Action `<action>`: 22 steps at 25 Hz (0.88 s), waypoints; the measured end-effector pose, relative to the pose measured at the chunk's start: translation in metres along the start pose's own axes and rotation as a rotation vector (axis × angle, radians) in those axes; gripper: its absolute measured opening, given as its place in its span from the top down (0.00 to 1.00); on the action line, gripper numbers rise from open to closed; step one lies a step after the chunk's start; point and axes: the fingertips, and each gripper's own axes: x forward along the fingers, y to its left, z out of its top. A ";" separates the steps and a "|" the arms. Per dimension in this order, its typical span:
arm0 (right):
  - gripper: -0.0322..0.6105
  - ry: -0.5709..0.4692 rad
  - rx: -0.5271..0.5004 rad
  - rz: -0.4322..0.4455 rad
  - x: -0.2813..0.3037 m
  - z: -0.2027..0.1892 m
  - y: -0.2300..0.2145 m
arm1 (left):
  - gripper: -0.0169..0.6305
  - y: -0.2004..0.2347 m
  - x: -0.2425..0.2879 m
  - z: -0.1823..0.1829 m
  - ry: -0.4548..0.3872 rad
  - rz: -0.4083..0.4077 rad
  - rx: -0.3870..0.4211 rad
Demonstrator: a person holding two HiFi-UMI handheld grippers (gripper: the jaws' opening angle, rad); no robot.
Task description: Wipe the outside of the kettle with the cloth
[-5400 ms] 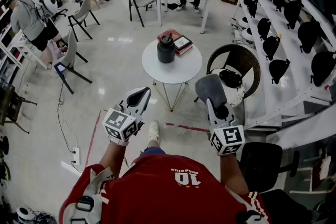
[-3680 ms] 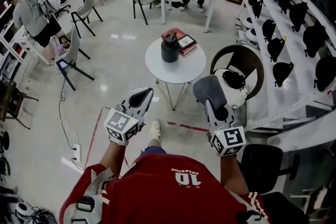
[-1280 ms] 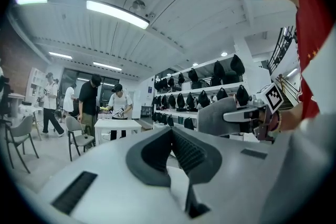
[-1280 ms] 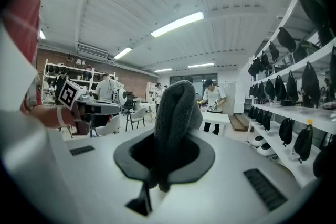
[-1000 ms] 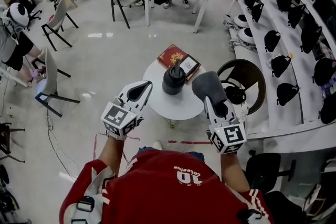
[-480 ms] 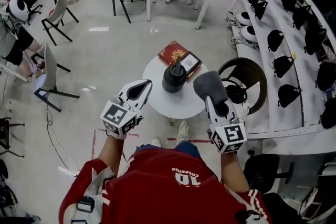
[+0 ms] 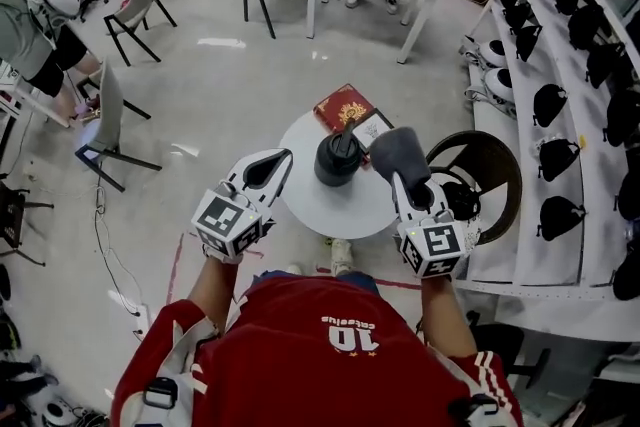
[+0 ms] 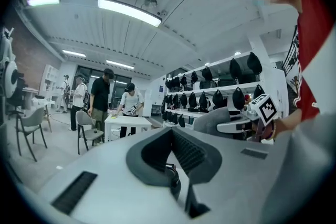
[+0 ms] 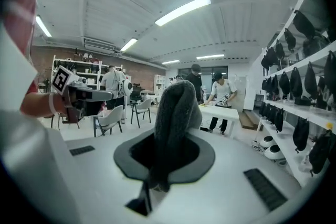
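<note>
Right gripper (image 7: 412, 193) clamped on soft grey cloth (image 7: 397, 151), raised ready to wipe | left gripper (image 7: 265, 170) jaws together, empty, probably spare for steadying | squat black kettle (image 7: 338, 158) untouched on round white table (image 7: 330, 207), between both.

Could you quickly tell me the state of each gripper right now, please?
Left gripper: closed, holding nothing.
Right gripper: closed on the grey cloth.

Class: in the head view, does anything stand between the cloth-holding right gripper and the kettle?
Nothing visible does. The cloth in the right gripper appears just right of the kettle on the round table. The books lie beyond the kettle, off that path.
</note>
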 end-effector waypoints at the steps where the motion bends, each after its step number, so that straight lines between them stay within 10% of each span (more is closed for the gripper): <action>1: 0.88 0.004 -0.003 0.008 0.005 -0.002 -0.006 | 0.97 0.000 0.004 0.000 -0.002 0.009 -0.001; 22: 0.88 0.100 -0.063 0.184 0.116 -0.066 -0.088 | 0.96 0.012 0.075 -0.026 0.034 0.227 -0.004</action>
